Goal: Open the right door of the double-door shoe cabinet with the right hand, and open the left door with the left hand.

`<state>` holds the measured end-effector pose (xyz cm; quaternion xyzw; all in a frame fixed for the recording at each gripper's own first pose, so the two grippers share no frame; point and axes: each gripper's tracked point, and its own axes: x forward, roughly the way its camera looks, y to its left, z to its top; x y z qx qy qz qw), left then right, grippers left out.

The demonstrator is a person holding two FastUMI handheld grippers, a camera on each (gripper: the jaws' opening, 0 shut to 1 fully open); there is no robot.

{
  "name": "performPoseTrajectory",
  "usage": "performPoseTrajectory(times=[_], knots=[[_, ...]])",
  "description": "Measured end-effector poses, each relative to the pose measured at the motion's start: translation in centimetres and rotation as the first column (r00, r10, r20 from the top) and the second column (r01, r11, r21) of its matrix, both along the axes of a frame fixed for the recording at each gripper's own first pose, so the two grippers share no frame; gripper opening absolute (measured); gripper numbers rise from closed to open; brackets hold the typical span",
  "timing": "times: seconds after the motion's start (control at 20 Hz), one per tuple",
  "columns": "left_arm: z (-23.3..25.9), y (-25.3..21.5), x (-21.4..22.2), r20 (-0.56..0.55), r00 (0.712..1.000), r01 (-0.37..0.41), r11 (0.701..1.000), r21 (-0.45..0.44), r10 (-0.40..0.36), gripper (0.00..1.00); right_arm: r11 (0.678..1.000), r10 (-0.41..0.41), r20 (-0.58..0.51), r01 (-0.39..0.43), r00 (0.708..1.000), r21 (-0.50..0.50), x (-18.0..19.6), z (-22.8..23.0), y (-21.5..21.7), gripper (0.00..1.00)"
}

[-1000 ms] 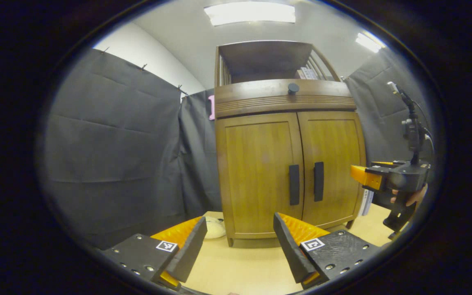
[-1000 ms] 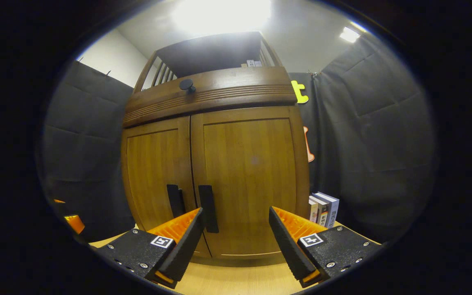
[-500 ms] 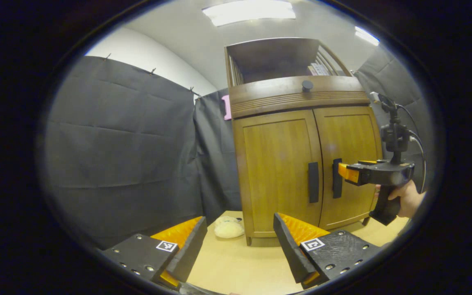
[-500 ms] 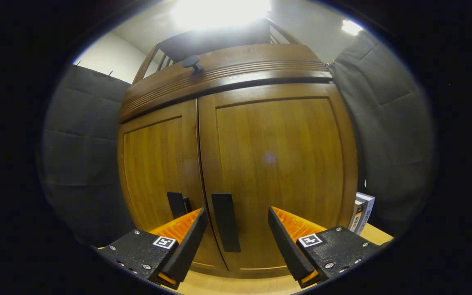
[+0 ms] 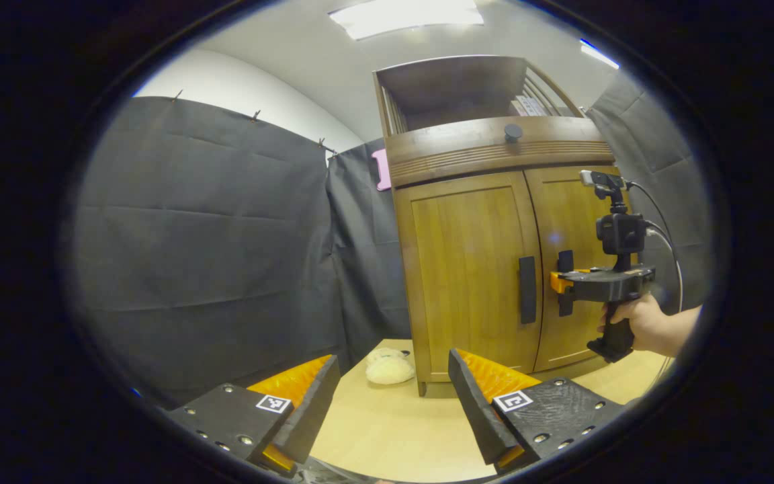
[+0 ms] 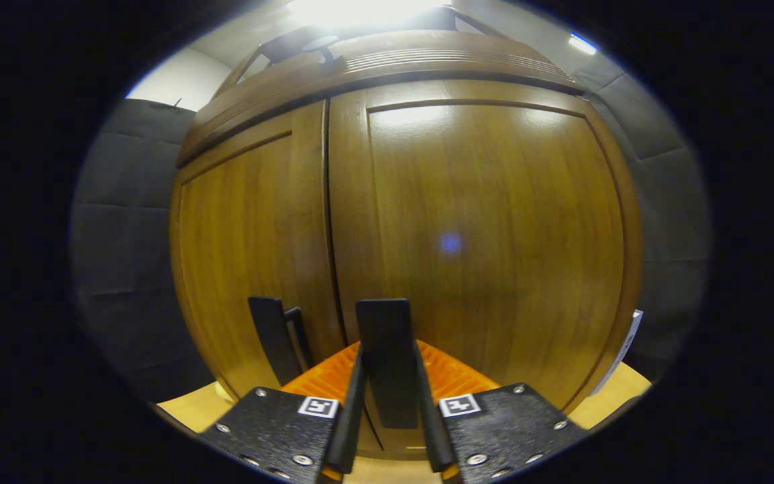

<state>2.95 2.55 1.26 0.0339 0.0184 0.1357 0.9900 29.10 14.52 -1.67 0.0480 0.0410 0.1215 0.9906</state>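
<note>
The wooden shoe cabinet (image 5: 474, 269) stands with both doors closed. In the right gripper view my right gripper (image 6: 387, 403) is shut on the right door's black handle (image 6: 385, 343), both fingers pressing its sides; the left door's handle (image 6: 273, 339) is just to its left. In the left gripper view the same right gripper (image 5: 562, 282) is at the right door's handle (image 5: 566, 262), held by a hand (image 5: 639, 319). The left door's handle (image 5: 527, 289) is free. My left gripper (image 5: 390, 403) is open, well back from the cabinet, with nothing between its fingers.
A cream plush slipper (image 5: 389, 366) lies on the light wooden floor (image 5: 387, 430) by the cabinet's left foot. A round black knob (image 5: 513, 131) sits on the band above the doors. Black cloth walls stand on both sides.
My right gripper moved in to the right door and shut on its handle. My left gripper drifted left, so the cabinet sits farther right in its view.
</note>
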Motion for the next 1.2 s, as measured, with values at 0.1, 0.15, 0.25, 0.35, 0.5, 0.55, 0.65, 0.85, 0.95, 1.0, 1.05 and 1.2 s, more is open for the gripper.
performPoseTrajectory(times=[0.1, 0.15, 0.25, 0.35, 0.5, 0.55, 0.65, 0.85, 0.95, 1.0, 1.05, 1.2], knots=[[0.0, 0.0, 0.1, 0.006, 1.000, 0.010, 1.000, 0.002, -0.010, 0.99, 1.000, 0.011, -0.009, -0.011, 1.000, -0.002, 0.1, -0.2, -0.2, 0.27], [0.0, -0.1, 0.1, 0.009, 1.000, 0.017, 1.000, 0.001, -0.017, 0.99, 1.000, 0.020, -0.016, -0.020, 1.000, 0.008, -0.3, -0.3, -0.2, 0.24], [0.0, -0.2, 0.1, 0.014, 0.999, 0.033, 0.999, -0.001, -0.033, 0.87, 0.999, 0.036, -0.024, -0.035, 0.999, 0.013, -1.1, -0.2, -0.3, 0.22], [0.1, -0.4, -0.1, 0.022, 0.998, 0.058, 0.998, -0.003, -0.058, 0.93, 0.999, 0.047, -0.023, -0.047, 0.999, 0.011, -3.0, 0.0, -0.6, 0.22], [0.0, -0.6, 0.0, 0.043, 0.995, 0.089, 0.996, -0.002, -0.089, 0.93, 0.998, 0.061, -0.022, -0.061, 0.998, 0.018, -5.3, 0.1, -1.4, 0.22], [0.0, -0.8, -0.1, 0.049, 0.993, 0.105, 0.994, -0.009, -0.105, 0.93, 0.998, 0.066, -0.020, -0.066, 0.998, 0.013, -6.2, 0.0, -1.7, 0.22], [0.2, -1.0, -0.2, 0.054, 0.989, 0.137, 0.990, -0.013, -0.136, 0.93, 0.998, 0.069, -0.019, -0.068, 0.997, 0.015, -8.0, 0.0, -2.6, 0.22], [0.4, -1.5, -0.2, 0.066, 0.980, 0.189, 0.982, -0.023, -0.187, 0.93, 0.998, 0.064, -0.012, -0.064, 0.998, 0.012, -10.9, 0.0, -4.4, 0.23], [0.6, -1.8, -0.3, 0.065, 0.974, 0.219, 0.975, -0.024, -0.217, 0.93, 0.999, 0.044, -0.008, -0.044, 0.999, 0.018, -11.8, 0.5, -5.2, 0.22], [0.7, -1.9, -0.3, 0.064, 0.971, 0.232, 0.972, -0.021, -0.230, 0.93, 0.999, 0.032, -0.009, -0.031, 0.999, 0.022, -12.4, 0.7, -5.7, 0.22], [0.6, -2.1, -0.3, 0.062, 0.967, 0.249, 0.968, -0.019, -0.247, 0.93, 0.999, 0.019, -0.011, -0.018, 1.000, 0.026, -13.3, 0.5, -6.6, 0.22], [0.6, -2.6, -0.3, 0.053, 0.953, 0.299, 0.954, -0.009, -0.298, 0.99, 0.999, -0.016, -0.017, 0.017, 1.000, 0.038, -15.0, 0.5, -8.7, 0.21]])
